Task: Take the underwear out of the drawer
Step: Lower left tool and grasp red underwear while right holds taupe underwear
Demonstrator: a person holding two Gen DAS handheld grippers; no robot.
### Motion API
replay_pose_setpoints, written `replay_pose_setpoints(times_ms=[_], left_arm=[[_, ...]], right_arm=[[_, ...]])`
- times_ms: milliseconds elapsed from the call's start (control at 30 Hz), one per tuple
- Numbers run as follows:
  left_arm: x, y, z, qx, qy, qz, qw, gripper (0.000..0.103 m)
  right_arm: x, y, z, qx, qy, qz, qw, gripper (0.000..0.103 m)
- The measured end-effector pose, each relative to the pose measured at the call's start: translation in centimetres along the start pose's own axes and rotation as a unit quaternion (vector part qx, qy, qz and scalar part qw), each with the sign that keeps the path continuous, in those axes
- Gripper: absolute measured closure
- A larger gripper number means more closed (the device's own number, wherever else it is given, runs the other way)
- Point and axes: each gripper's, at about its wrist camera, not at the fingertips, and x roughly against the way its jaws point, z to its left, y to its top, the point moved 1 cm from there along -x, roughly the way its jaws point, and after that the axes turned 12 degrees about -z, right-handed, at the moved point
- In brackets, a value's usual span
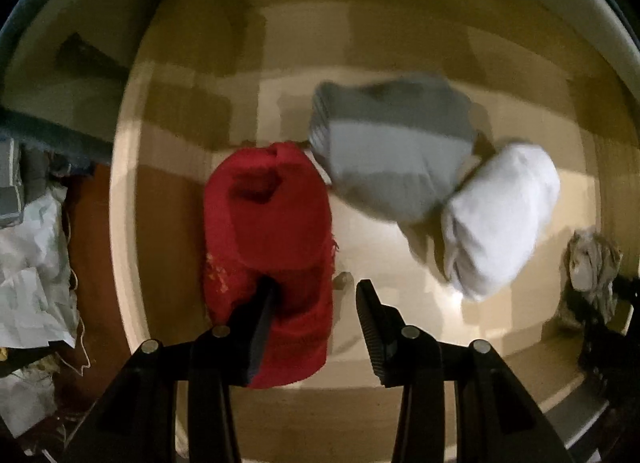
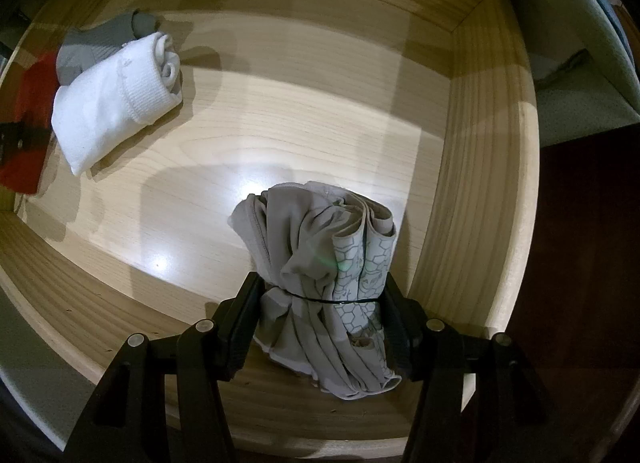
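Drawer point(image 2: 480, 167): pale wood, pulled open, floor mostly bare and catching glare. Underwear point(image 2: 320, 287): a grey-beige bundle, rolled and bunched, one fold showing a printed honeycomb pattern, a thin dark band cinching it about the middle. It is lying on the drawer floor near the front right corner, just beside the right wall, its rolled end pointing toward the back. In the left wrist view the underwear point(image 1: 592, 263) is showing small and blurred at the far right edge.
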Motion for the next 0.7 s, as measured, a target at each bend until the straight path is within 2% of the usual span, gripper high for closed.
replay_pose_setpoints(times_ms=[200,300,467,600,700], left_arm=[[-0.2,-1.2,-0.5,0.001,-0.015,0.041,0.9991,0.062],[0.1,-1.8,-0.2,-0.002,-0.016,0.049,0.9987,0.062],[1.1,-2.3,0.8,0.02,-0.03,0.037,0.9986,0.061],[2.9,-2.2,1.9,0.037,-0.049,0.004,0.9981,0.06],[4.2,-1.5,2.2,0.031,-0.041,-0.024,0.9984,0.058]], right_arm=[[0.0,0.1,0.0,0.0,0.001,-0.001,1.0,0.048],[0.0,0.2,0.0,-0.002,0.002,-0.002,1.0,0.048],[-0.1,0.5,0.0,-0.002,0.002,-0.002,1.0,0.048],[-0.1,0.4,0.0,-0.002,0.002,-0.002,1.0,0.048],[-0.1,0.5,0.0,-0.002,0.003,-0.002,1.0,0.048]])
